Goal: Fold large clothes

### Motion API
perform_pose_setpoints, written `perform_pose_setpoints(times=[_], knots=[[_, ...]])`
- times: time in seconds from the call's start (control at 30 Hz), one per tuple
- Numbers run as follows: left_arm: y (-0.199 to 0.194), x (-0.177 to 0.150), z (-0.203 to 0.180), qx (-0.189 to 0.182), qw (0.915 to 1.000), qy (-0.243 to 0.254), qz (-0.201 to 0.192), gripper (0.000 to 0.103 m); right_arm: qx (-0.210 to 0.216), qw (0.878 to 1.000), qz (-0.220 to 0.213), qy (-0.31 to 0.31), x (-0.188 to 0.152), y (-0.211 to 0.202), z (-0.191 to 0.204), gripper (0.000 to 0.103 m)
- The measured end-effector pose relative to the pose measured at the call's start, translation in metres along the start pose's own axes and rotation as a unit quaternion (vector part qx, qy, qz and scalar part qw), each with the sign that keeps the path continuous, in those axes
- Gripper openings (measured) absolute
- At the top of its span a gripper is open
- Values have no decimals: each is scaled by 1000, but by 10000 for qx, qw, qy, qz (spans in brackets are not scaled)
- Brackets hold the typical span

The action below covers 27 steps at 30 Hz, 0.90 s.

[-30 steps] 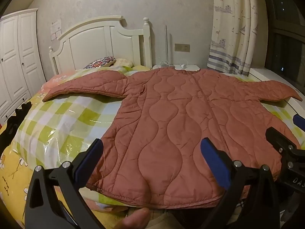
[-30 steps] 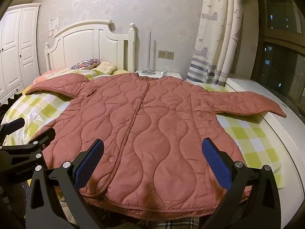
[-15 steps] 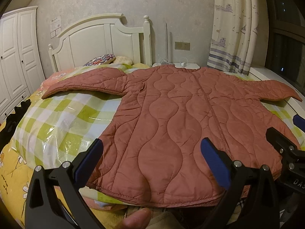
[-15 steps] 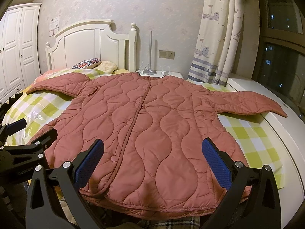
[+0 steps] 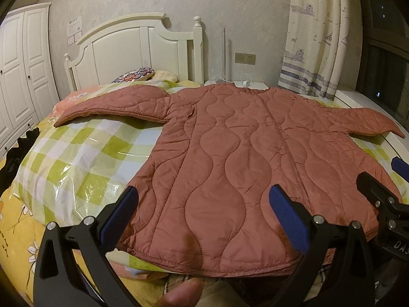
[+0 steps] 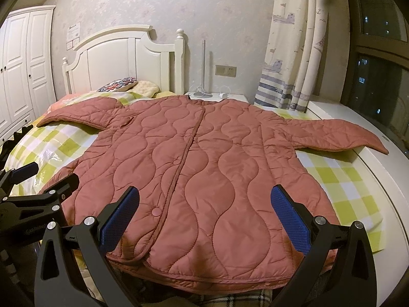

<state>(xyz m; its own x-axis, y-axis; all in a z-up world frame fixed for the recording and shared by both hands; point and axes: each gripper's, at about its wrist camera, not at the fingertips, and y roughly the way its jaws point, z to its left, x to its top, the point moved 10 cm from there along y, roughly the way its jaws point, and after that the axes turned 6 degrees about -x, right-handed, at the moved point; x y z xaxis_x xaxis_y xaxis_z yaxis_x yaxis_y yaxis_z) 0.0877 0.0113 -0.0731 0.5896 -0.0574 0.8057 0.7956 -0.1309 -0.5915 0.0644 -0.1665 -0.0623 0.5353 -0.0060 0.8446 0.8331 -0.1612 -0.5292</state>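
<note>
A rust-red quilted jacket (image 5: pixel 242 158) lies flat and face up on the bed, both sleeves spread out sideways, hem toward me. My left gripper (image 5: pixel 203 199) hovers open above the hem's left half, holding nothing. In the right wrist view the same jacket (image 6: pixel 204 168) fills the middle, its snap-button placket running down the centre. My right gripper (image 6: pixel 204 199) is open over the hem's right half, empty. The right gripper's fingers (image 5: pixel 375 194) show at the right edge of the left view; the left gripper's fingers (image 6: pixel 51 189) show at the left edge of the right view.
The bed has a green-checked cover (image 5: pixel 76 163) and a white headboard (image 5: pixel 143 48) with pillows (image 5: pixel 135 74). A white wardrobe (image 5: pixel 20 76) stands left, a nightstand (image 6: pixel 217 97) behind, a curtain (image 6: pixel 294 51) and a white window ledge (image 6: pixel 370 138) right. A thumb (image 5: pixel 181 294) shows below.
Both grippers have drifted slightly forward and up over the hem, so the jacket sits a little lower in view. Jacket and jaws are unchanged.
</note>
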Motion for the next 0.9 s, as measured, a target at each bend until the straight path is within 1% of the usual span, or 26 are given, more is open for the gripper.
perform_pose_setpoints(times=[0.9], knots=[[3, -2, 0, -5, 10000, -4, 44, 101, 37, 10000, 28, 29, -3, 2, 4, 98]])
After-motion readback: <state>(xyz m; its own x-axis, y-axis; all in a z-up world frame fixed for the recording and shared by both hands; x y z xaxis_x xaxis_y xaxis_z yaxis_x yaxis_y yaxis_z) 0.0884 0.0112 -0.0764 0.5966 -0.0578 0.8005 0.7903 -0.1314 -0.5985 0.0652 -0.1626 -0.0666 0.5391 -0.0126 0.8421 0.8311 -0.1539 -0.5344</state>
